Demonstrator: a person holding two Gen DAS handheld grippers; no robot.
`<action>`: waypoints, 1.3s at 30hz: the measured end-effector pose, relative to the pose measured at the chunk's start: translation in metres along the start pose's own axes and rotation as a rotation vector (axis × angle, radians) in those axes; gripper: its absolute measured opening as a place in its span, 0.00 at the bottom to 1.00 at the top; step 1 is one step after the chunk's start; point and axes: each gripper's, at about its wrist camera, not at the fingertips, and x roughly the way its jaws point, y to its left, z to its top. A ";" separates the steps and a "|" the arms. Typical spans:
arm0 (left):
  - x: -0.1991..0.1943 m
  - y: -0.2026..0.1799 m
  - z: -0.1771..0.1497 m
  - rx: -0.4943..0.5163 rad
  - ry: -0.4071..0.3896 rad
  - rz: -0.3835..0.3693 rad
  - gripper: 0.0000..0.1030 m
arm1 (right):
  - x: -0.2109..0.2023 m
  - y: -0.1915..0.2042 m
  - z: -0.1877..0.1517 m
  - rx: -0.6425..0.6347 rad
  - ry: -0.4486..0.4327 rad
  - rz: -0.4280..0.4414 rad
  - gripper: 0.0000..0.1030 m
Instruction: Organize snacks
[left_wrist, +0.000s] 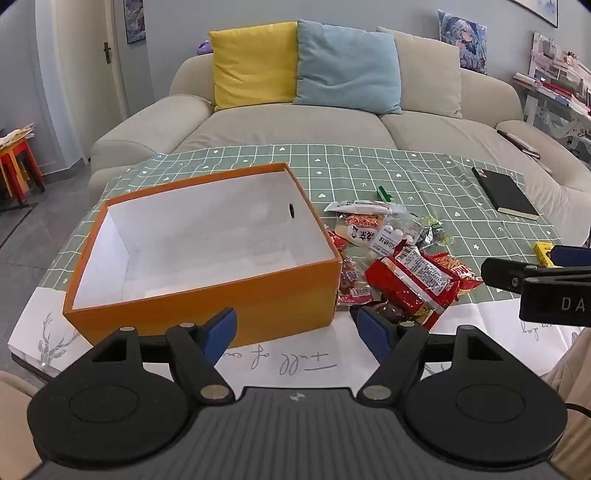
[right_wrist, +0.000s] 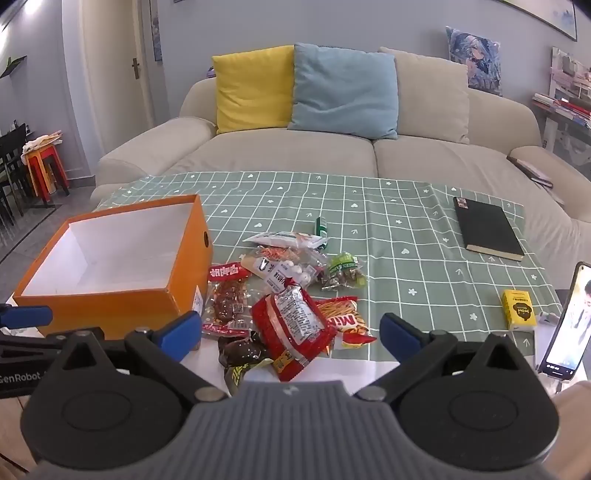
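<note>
— Green checked cloth (right_wrist: 406, 229) covers most of the counter (left_wrist: 332, 354), with a white strip bearing handwriting along my near edge. Behind it stands a beige sofa (right_wrist: 369, 155) with a yellow cushion (right_wrist: 255, 88) and a blue cushion (right_wrist: 343, 88) against a pale blue wall.

— And the snacks?

— Heaped in a loose pile of snacks (right_wrist: 288, 295) mid-counter, just right of the orange box (left_wrist: 199, 254), which is white inside with nothing in it. A big red packet (right_wrist: 295, 325) lies on top at the near side.

— Your tools?

— My left tool (left_wrist: 297, 330) hangs over the box's near right corner, blue pads spread wide, nothing between them. My right tool (right_wrist: 290, 330) hangs above the near end of the pile, also spread wide, gripping nothing.

— Anything else out there?

— A black notebook (right_wrist: 487, 229) far right, a small yellow box (right_wrist: 518, 309) nearer, and a phone (right_wrist: 567, 325) propped at the right edge with its screen lit. Red and yellow stools (right_wrist: 46, 166) stand by the left wall.
</note>
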 end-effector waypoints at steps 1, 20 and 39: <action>0.000 0.000 0.000 -0.001 0.001 -0.009 0.84 | 0.000 0.001 0.000 -0.004 0.005 -0.005 0.96; 0.004 0.001 -0.003 0.004 0.038 -0.031 0.79 | -0.001 0.003 -0.001 -0.017 0.004 -0.018 0.96; 0.007 0.001 -0.005 0.003 0.070 -0.033 0.79 | 0.002 0.004 -0.001 -0.024 0.025 -0.027 0.96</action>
